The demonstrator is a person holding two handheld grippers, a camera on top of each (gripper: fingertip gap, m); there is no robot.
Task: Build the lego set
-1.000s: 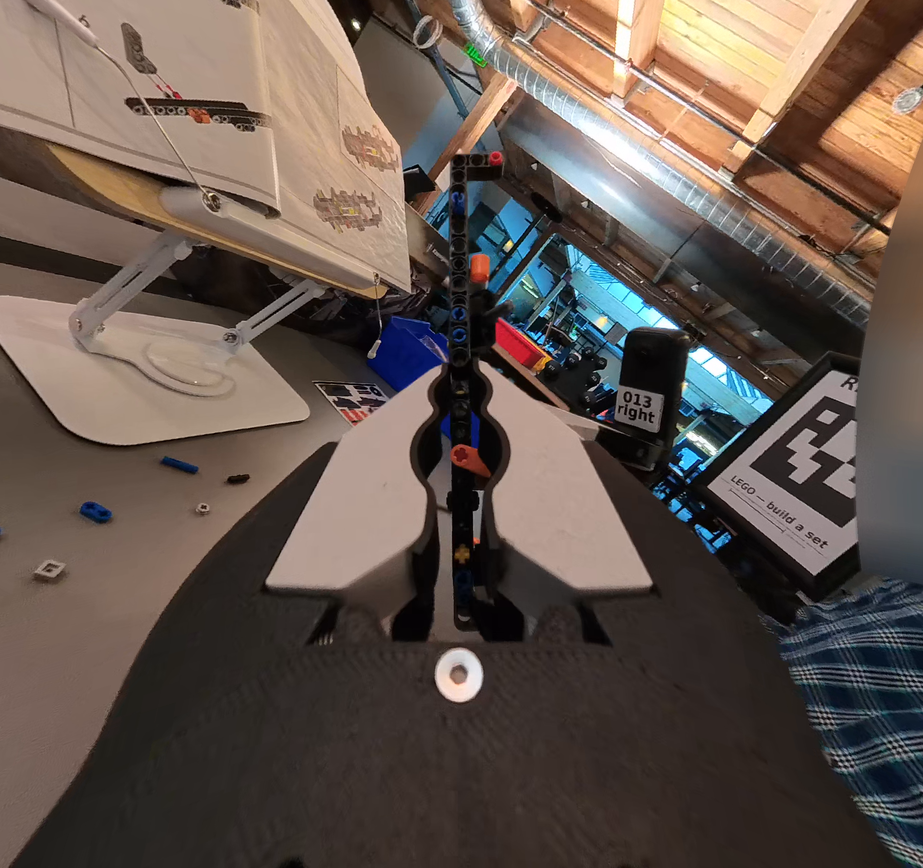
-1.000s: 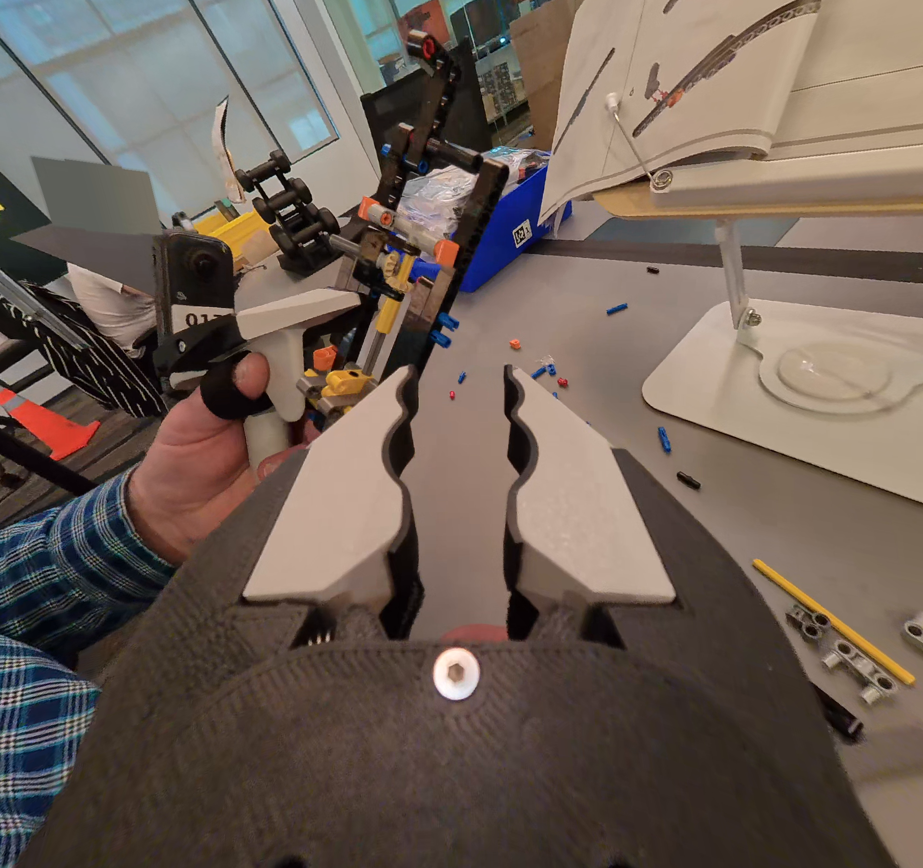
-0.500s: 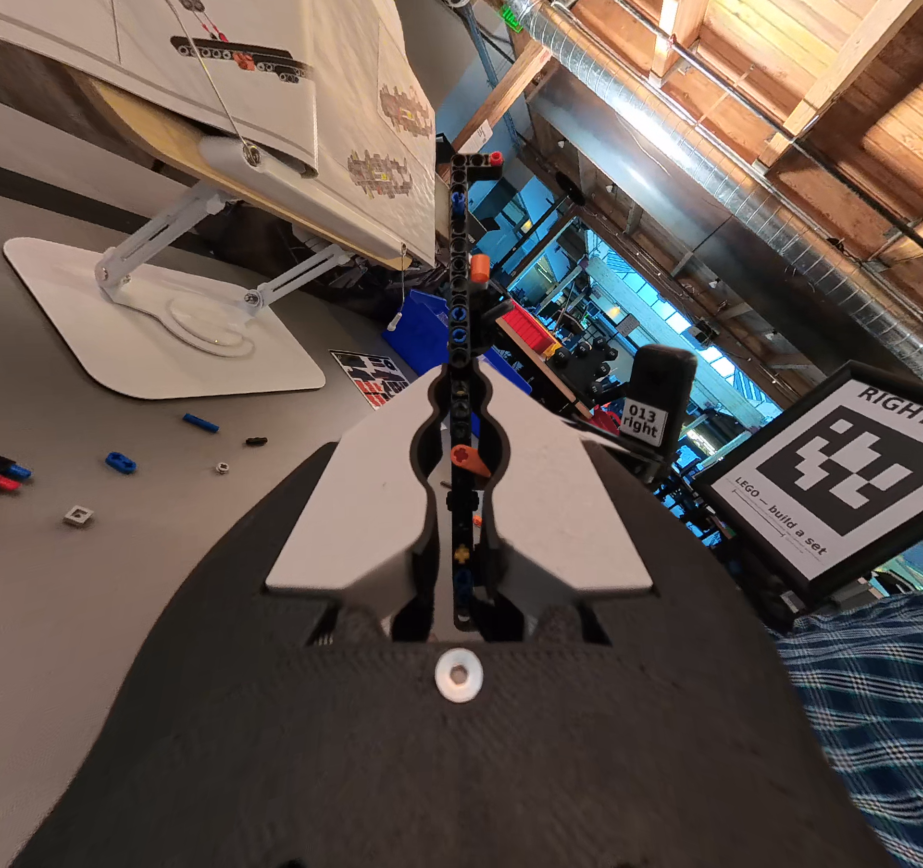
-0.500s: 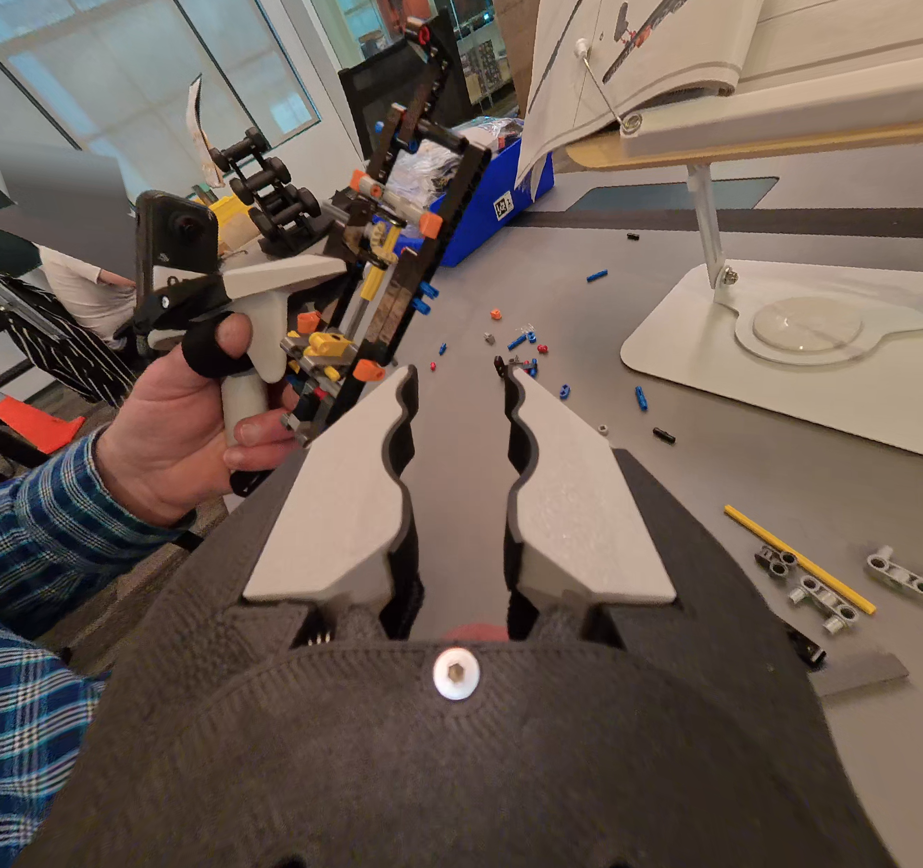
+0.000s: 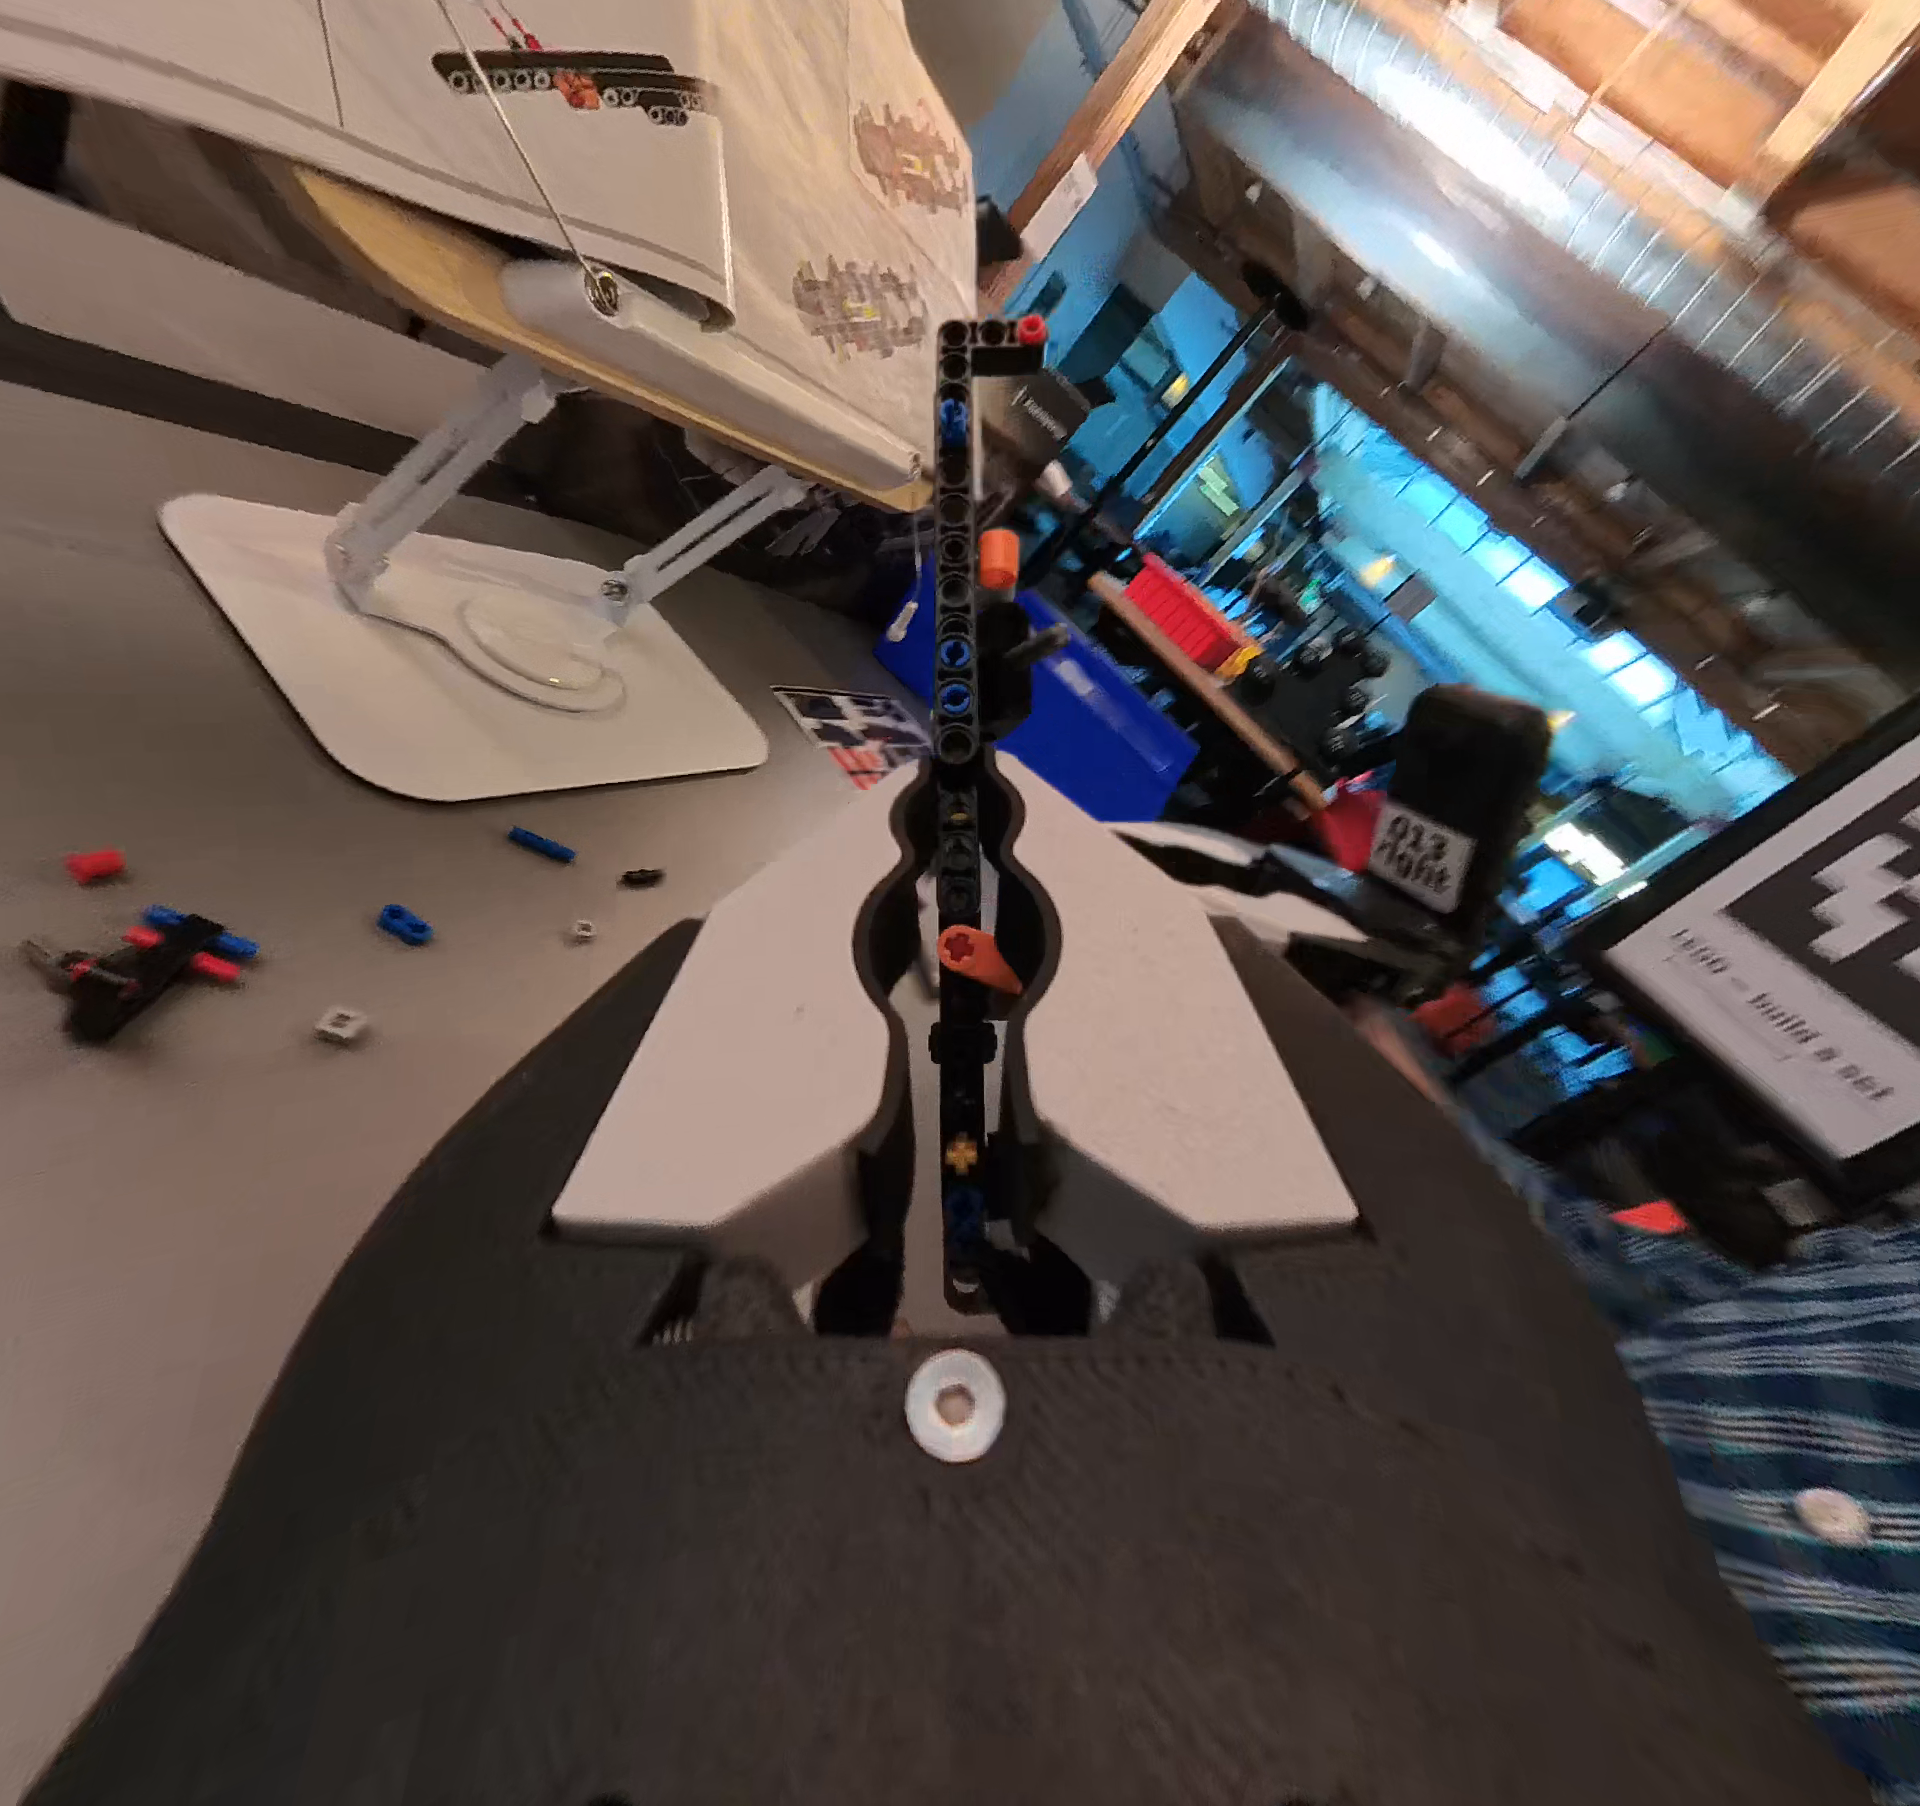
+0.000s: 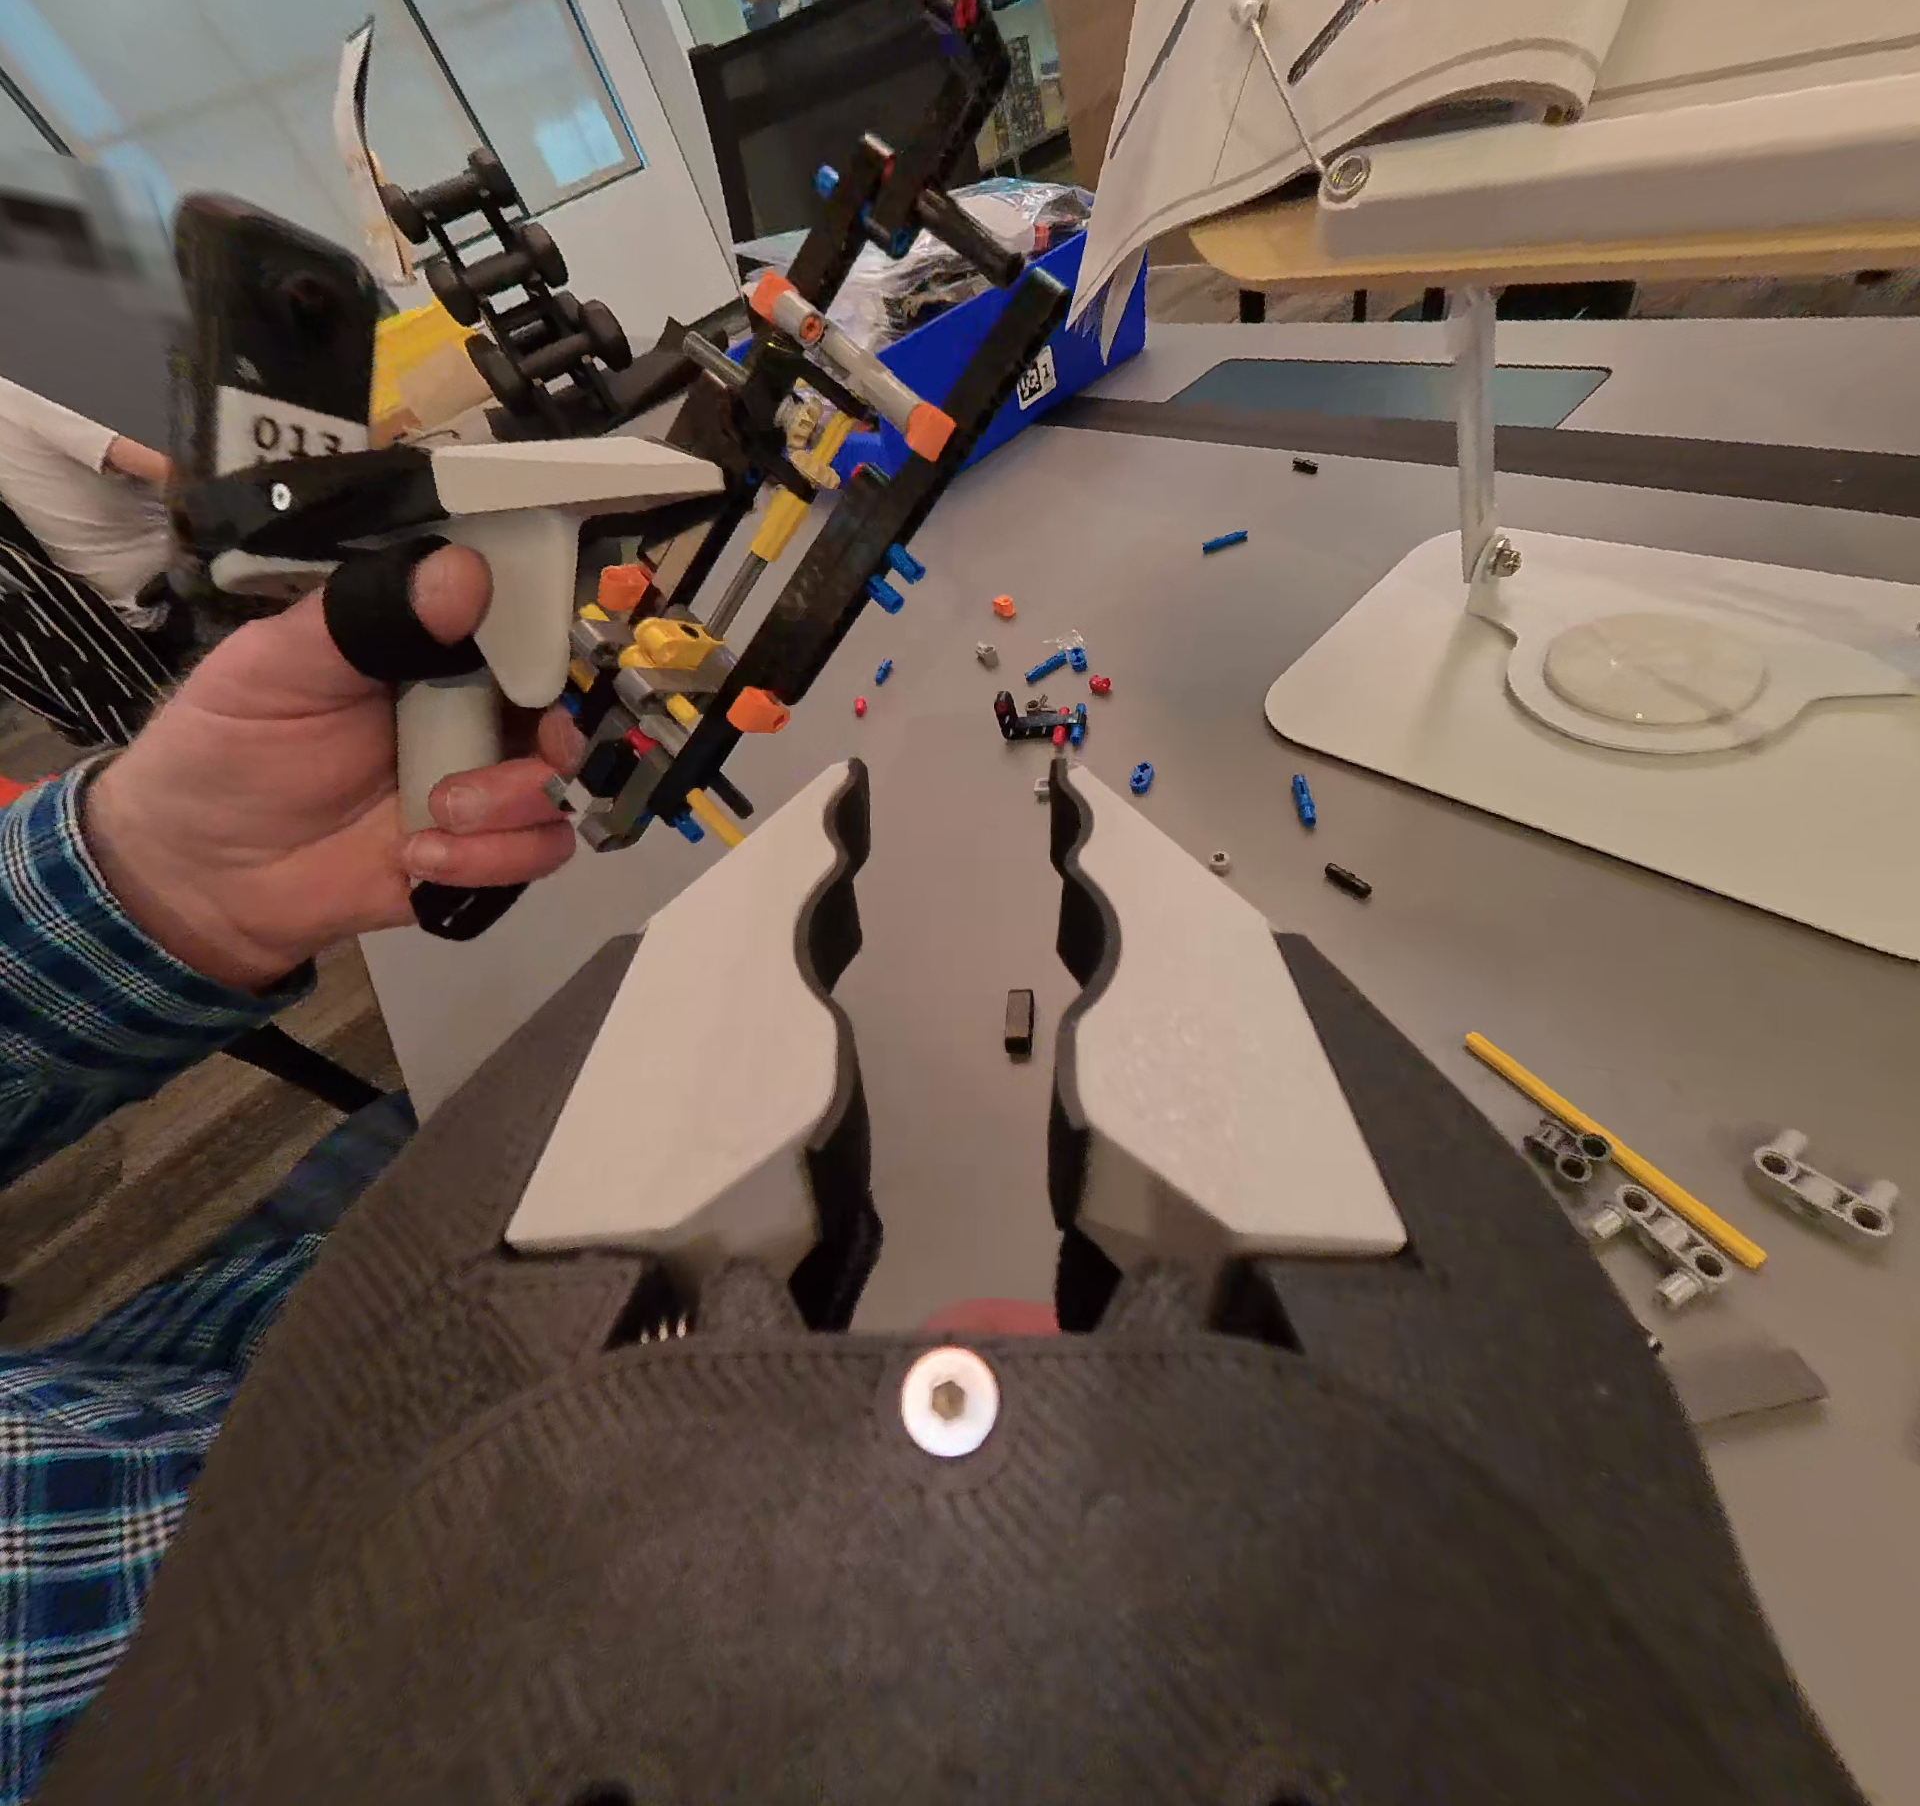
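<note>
A matte grey table (image 6: pixel 1455 977) in a workshop with timber ceiling beams was strewn with small loose parts. The partly built lego frame (image 6: pixel 831 468), long black perforated beams joined by orange, yellow and blue pins, was held clamped in the left gripper (image 5: pixel 961 925), raised off the table and tilted. The right gripper (image 6: pixel 951 790) was seen with its jaws apart and empty, above a short black pin (image 6: pixel 1018 1022). The build was judged to be well underway but unfinished: a yellow axle (image 6: pixel 1610 1148), grey connectors (image 6: pixel 1652 1226) and a small black subassembly (image 6: pixel 1034 717) lay unused. An open instruction booklet (image 6: pixel 1455 0) was propped on a white stand (image 6: pixel 1558 717).
</note>
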